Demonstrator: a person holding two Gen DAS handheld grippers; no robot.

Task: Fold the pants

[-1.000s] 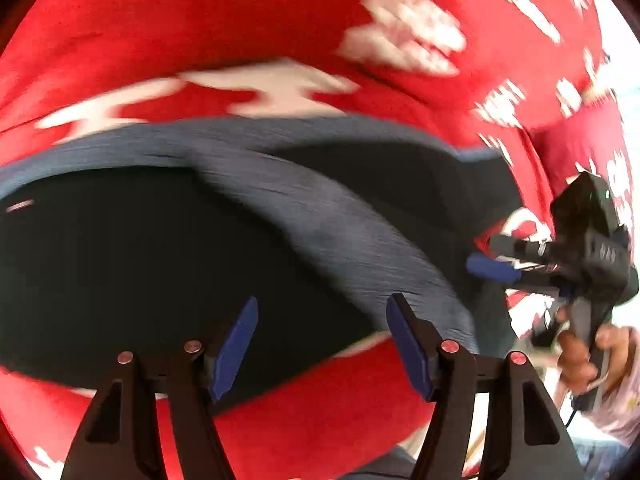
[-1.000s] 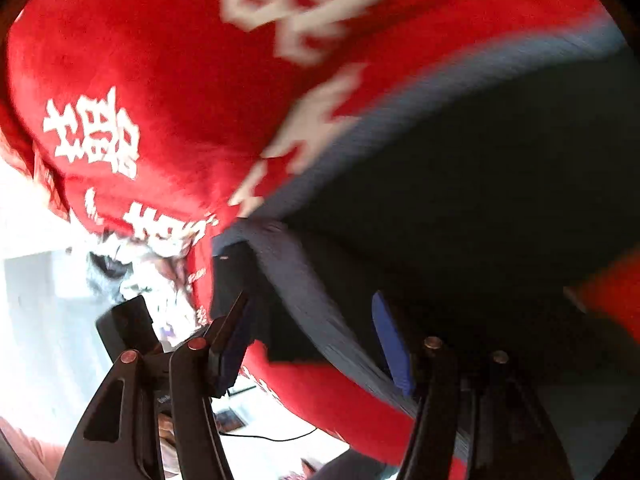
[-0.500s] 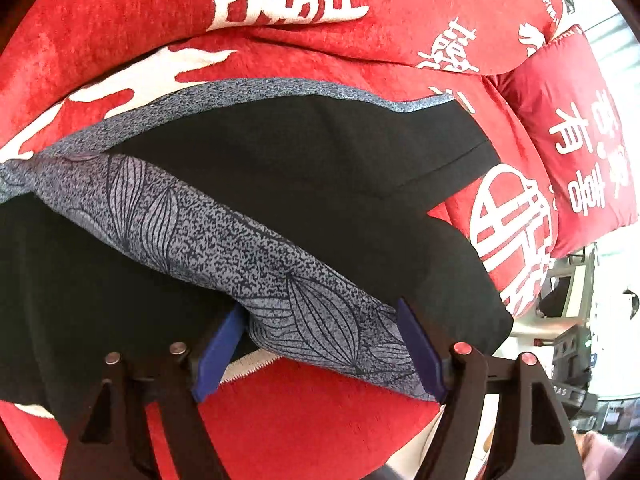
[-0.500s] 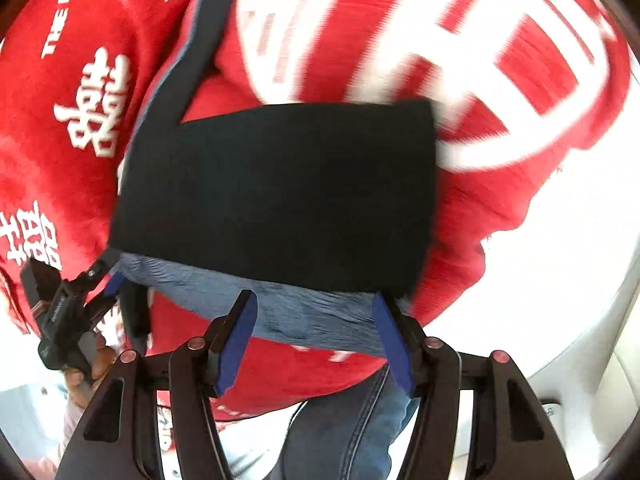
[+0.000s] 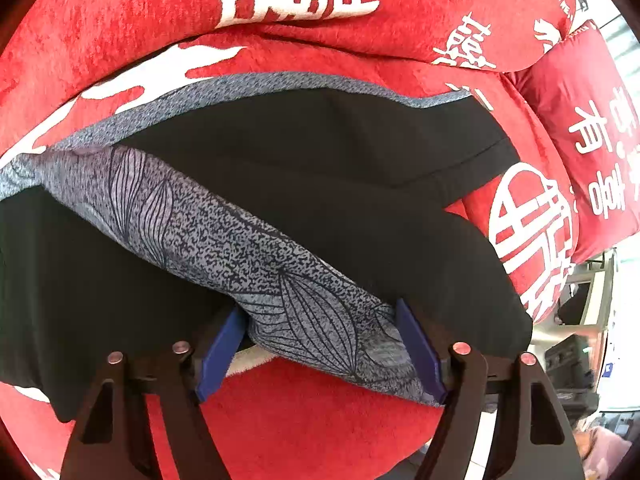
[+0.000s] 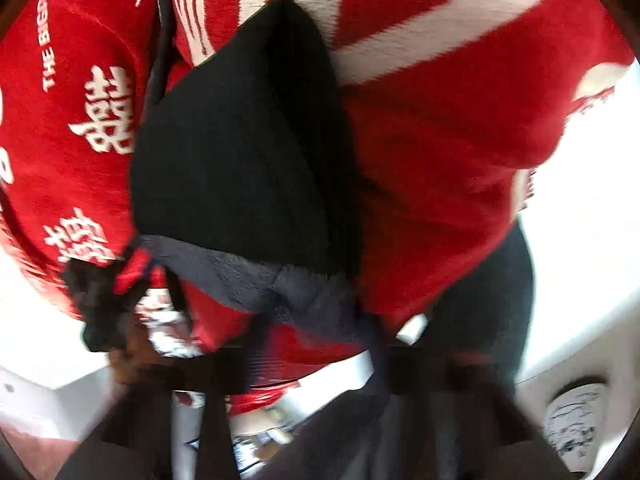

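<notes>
Black pants [image 5: 340, 184] with a grey leaf-print band [image 5: 256, 256] lie spread on a red blanket [image 5: 120, 32] with white characters. My left gripper [image 5: 318, 354] points down at the near edge. Its blue pads [image 5: 216, 356] straddle the band's end and the jaws are closing, with no pinch visible. The right wrist view is blurred. There my right gripper [image 6: 320, 336] is closing on the grey edge [image 6: 304, 292] of the pants [image 6: 240, 152], which gathers to a point between the jaws while the black cloth humps up behind it. My left gripper [image 6: 100, 308] shows as a dark blur at the left.
A red cushion [image 5: 592, 140] leans at the right end of the blanket, with dark furniture [image 5: 576, 308] beyond it. The person's jeans leg [image 6: 500, 300] stands close to the blanket's near edge. A white printed object [image 6: 576, 416] sits low on the right.
My right gripper left the left wrist view, swung to the pants' end, dropped onto the grey edge and closed; the cloth now bunches there. My left gripper settled over the grey band, jaws slightly narrower.
</notes>
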